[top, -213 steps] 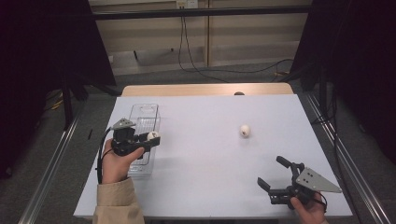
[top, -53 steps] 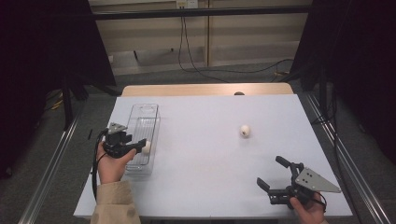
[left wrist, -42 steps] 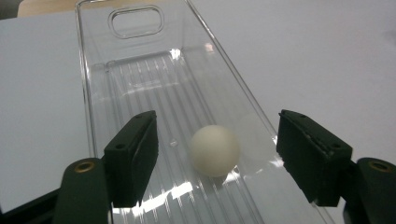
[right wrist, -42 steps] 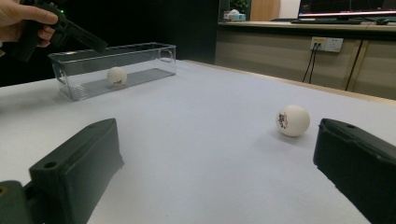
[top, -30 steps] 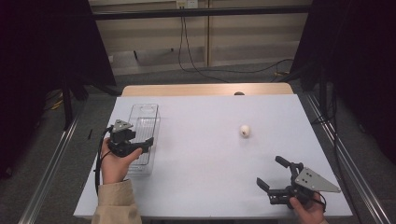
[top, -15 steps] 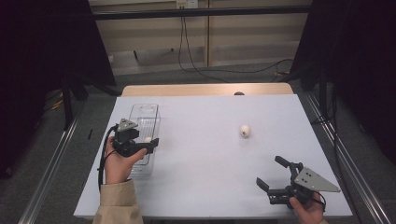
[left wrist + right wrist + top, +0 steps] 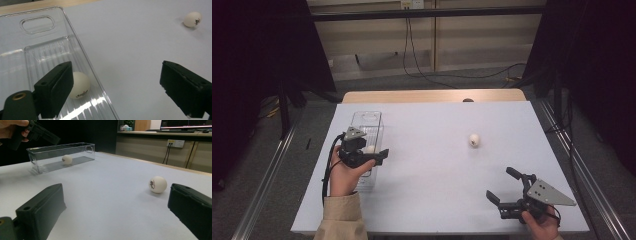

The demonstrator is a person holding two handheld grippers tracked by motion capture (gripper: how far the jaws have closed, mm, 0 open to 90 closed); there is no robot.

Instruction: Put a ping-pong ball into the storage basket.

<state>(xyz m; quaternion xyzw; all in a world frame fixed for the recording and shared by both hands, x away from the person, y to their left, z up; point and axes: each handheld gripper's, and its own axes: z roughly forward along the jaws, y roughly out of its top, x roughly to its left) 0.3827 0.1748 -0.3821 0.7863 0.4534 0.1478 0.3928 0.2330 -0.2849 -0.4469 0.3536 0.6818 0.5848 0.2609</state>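
We take the clear plastic bin (image 7: 368, 131) as our landmark: it lies lengthwise on the white tabletop (image 7: 437, 175) near that surface's left edge, with an oval handle cut-out in its far end wall. Inside the bin, on its ribbed floor and close to the long wall that faces the middle of the tabletop, rests a white ping-pong ball (image 7: 79, 85) with a small printed mark; the right gripper view shows the same ball (image 7: 66, 159) through the transparent wall. We hold the left tool (image 7: 371, 154) just above the bin, at its near half, and its jaws have just been opening; they now stand wide apart with nothing between them. In the left gripper view one jaw hangs over the bin right beside the ball, though we cannot tell whether it touches it, and the other hangs past the bin's wall, above bare tabletop. A second ping-pong ball (image 7: 474, 139) lies in the open, well to the right of the bin and level with its far half. The right tool (image 7: 501, 186) sits much farther from the bin, near the front right corner of the tabletop, its jaws spread and empty, aimed toward that loose ball.
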